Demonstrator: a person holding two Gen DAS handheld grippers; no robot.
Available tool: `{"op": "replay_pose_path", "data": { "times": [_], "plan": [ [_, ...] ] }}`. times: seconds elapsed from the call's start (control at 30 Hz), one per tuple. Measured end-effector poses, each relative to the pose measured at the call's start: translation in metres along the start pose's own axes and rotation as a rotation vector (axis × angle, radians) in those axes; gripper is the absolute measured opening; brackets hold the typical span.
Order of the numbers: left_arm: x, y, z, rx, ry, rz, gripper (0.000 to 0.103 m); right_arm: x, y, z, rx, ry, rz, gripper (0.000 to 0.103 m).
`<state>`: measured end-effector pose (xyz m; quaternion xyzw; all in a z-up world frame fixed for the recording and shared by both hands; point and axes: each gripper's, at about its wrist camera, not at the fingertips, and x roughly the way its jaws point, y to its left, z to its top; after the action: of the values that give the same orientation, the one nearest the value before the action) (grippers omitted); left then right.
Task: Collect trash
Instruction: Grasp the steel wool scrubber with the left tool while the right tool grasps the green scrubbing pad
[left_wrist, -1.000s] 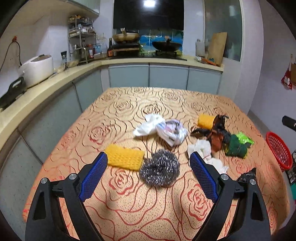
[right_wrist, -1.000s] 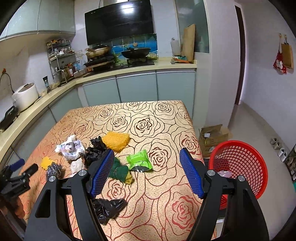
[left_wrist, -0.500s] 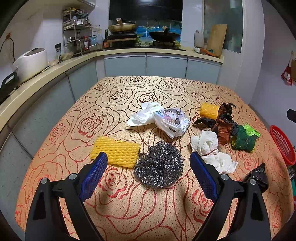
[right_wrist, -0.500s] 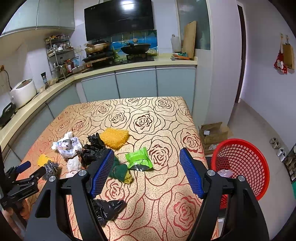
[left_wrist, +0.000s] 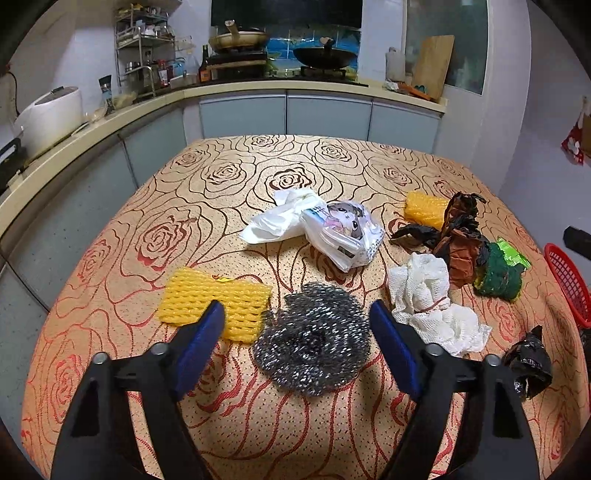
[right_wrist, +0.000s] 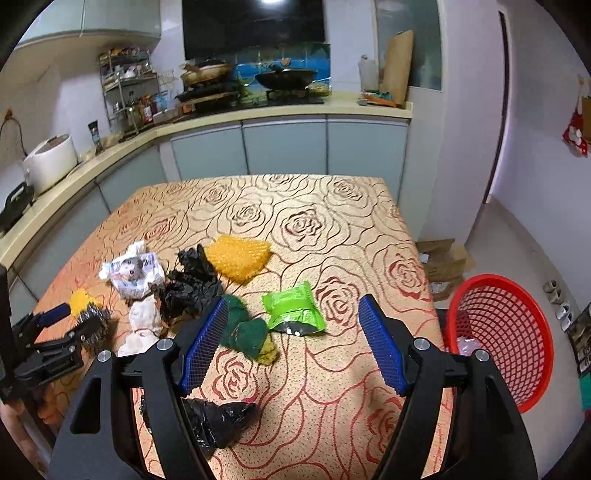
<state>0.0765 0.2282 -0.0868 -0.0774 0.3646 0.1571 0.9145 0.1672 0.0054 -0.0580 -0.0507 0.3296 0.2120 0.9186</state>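
Trash lies scattered on the rose-patterned table (left_wrist: 229, 173). My left gripper (left_wrist: 297, 319) is open, its jaws on either side of a steel wool scourer (left_wrist: 314, 347); it also shows in the right wrist view (right_wrist: 64, 321). A yellow foam net (left_wrist: 212, 302) lies just to its left, a white mesh wad (left_wrist: 430, 299) to its right. My right gripper (right_wrist: 293, 325) is open and empty above a green wrapper (right_wrist: 293, 308) and a green scouring pad (right_wrist: 245, 330). A red basket (right_wrist: 498, 332) stands on the floor to the right.
A white printed plastic bag (left_wrist: 332, 229), crumpled black and brown bags (left_wrist: 454, 236), a yellow net (right_wrist: 238, 254) and a small black bag (right_wrist: 214, 424) lie on the table. Cardboard boxes (right_wrist: 441, 260) sit on the floor. Kitchen counters (left_wrist: 110, 118) run along the left and back.
My left gripper has moved forward and lower, so the steel wool now sits between its jaws. My right gripper has edged forward over the green wrapper.
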Motion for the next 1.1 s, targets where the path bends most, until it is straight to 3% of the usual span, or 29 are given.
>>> {"op": "replay_pose_path", "data": {
  "times": [0.3,0.47,0.87,1.1],
  "plan": [
    [0.002,-0.005,-0.001,0.025,0.006,-0.016,0.043,0.026,0.014,-0.007,-0.056,0.033,0.032,0.071],
    [-0.005,-0.005,0.001,0.029,-0.004,-0.022,0.035,0.043,0.023,-0.012,-0.082,0.077,0.068,0.071],
    [-0.036,0.012,0.014,-0.008,-0.068,-0.017,0.034,0.077,0.042,-0.02,-0.158,0.19,0.142,0.071],
    [-0.038,0.019,0.015,-0.034,-0.067,-0.005,0.034,0.083,0.053,-0.028,-0.211,0.212,0.154,0.05]
  ]
}}
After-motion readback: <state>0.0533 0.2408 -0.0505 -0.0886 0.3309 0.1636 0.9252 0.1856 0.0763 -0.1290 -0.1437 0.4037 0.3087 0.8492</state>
